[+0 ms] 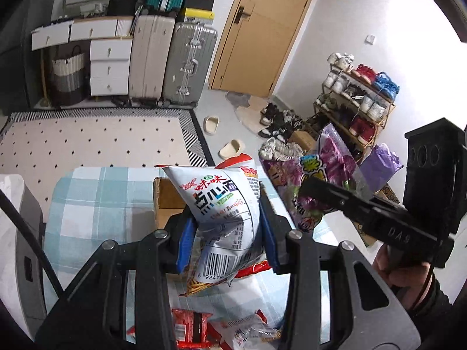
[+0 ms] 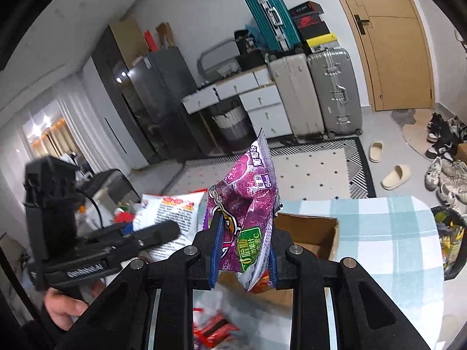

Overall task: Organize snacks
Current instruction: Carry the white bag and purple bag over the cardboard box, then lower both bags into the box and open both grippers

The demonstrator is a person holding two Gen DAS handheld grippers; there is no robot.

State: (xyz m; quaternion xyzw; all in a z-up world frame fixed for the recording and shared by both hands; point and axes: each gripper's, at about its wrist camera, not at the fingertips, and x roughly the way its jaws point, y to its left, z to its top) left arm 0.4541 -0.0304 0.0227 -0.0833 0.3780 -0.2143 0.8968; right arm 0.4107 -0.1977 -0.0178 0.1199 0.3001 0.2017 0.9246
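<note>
My left gripper (image 1: 226, 233) is shut on a white noodle-snack bag (image 1: 221, 201), its blue pads pinching the bag's lower half above an open cardboard box (image 1: 165, 201). My right gripper (image 2: 243, 256) is shut on a purple grape-candy bag (image 2: 245, 204), held upright over the same cardboard box (image 2: 309, 230). In the left wrist view the right gripper (image 1: 309, 186) with the purple bag (image 1: 321, 175) hangs to the right. In the right wrist view the left gripper (image 2: 163, 232) carries the white bag (image 2: 172, 213) at the left. Red snack packets (image 1: 189, 326) lie on the table below.
The table wears a blue checked cloth (image 2: 379, 233). A bin with a black liner (image 2: 449, 239) stands at its right end. Beyond are a dotted rug (image 1: 96, 140), suitcases (image 1: 189, 64), slippers (image 1: 232, 148), a shoe rack (image 1: 359, 102) and a wooden door (image 1: 262, 29).
</note>
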